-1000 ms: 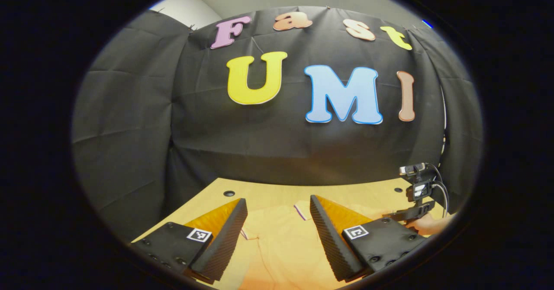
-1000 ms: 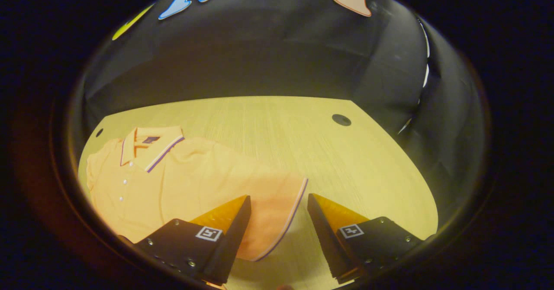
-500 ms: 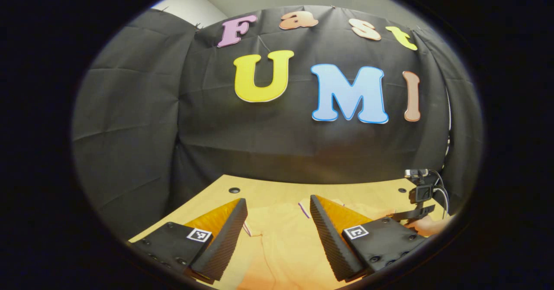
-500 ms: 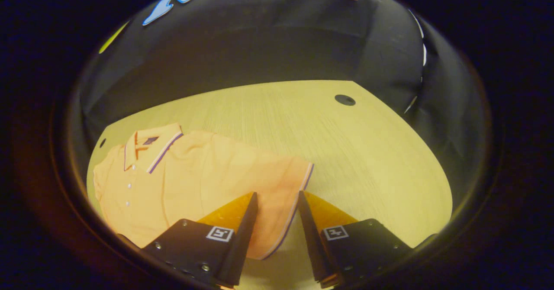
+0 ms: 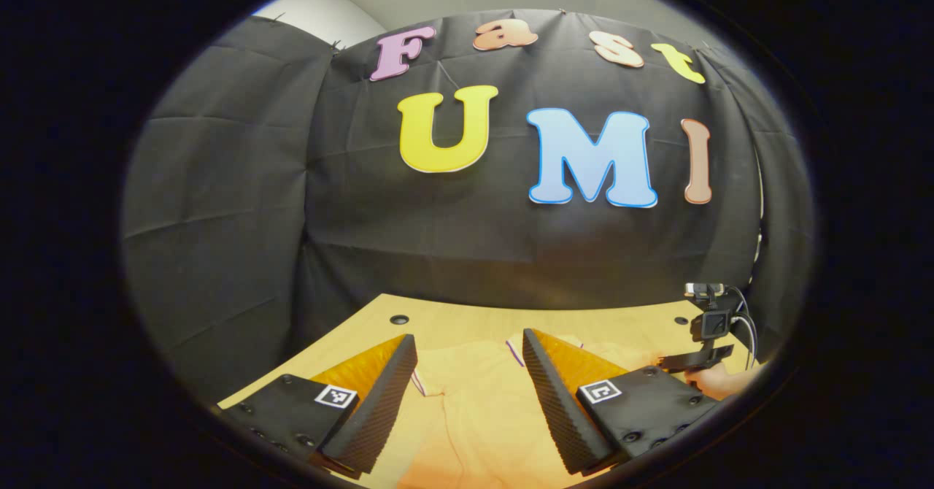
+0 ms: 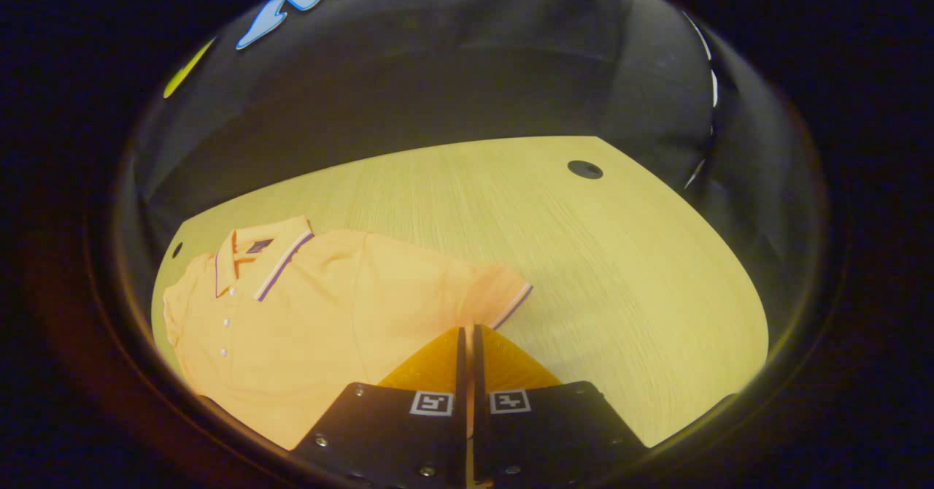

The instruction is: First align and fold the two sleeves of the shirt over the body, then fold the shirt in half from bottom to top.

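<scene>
Right hand-held gripper (image 6: 467, 339) closed onto sleeve (image 6: 503, 295) | orange polo shirt (image 6: 306, 321) flat | left hand-held gripper (image 5: 467, 361) wide

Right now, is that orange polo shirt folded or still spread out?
Spread out: the polo shirt lies flat on the table, its sleeve sticking out sideways where the right gripper pinches it.

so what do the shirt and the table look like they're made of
The shirt looks like a soft, matte knit cotton, probably polo piqué: it lies limp with shallow wrinkles, and has a striped collar and small buttons. The fibre cannot be told for sure. The table looks like light wood or wood-look laminate, smooth with fine straight grain lines; the pictures do not show which.
</scene>
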Demonstrator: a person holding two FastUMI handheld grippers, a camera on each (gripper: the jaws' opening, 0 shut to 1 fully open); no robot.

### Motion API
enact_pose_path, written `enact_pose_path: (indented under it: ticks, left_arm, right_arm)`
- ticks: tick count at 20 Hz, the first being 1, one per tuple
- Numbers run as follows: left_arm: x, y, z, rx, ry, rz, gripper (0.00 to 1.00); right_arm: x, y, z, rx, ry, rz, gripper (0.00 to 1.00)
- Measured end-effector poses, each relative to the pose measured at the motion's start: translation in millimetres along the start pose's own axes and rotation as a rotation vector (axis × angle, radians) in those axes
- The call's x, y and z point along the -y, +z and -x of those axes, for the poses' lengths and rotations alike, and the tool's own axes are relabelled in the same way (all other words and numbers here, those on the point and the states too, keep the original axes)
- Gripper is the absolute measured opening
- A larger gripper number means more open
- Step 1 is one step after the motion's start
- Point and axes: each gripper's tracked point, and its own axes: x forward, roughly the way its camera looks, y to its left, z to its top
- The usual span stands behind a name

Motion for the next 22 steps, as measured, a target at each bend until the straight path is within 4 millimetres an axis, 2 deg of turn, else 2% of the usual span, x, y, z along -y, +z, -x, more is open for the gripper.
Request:
enact_pose_path:
  ticks: [2,5,9,14,22]
  left_arm:
    - [-3.3,4.5,4.5,0.012,0.015,-0.013,0.94]
    - [-6.9,14.1,11.2,0.047,0.020,-0.013,0.96]
    - [-14.2,14.2,17.6,0.056,0.013,0.001,0.96]
    - [-32.1,11.7,20.1,0.056,0.007,0.001,0.95]
    - [-67.0,-1.3,11.6,0.032,0.021,0.037,0.95]
  right_arm:
    - [-5.0,15.7,10.7,0.048,0.013,0.031,0.04]
    - [-23.1,39.8,29.3,0.126,0.052,0.120,0.04]
    - [-59.7,51.4,46.2,0.174,0.108,0.176,0.04]
    - [-94.8,36.6,45.9,0.147,0.150,0.222,0.04]
    - [-122.7,12.9,35.2,0.087,0.173,0.273,0.05]
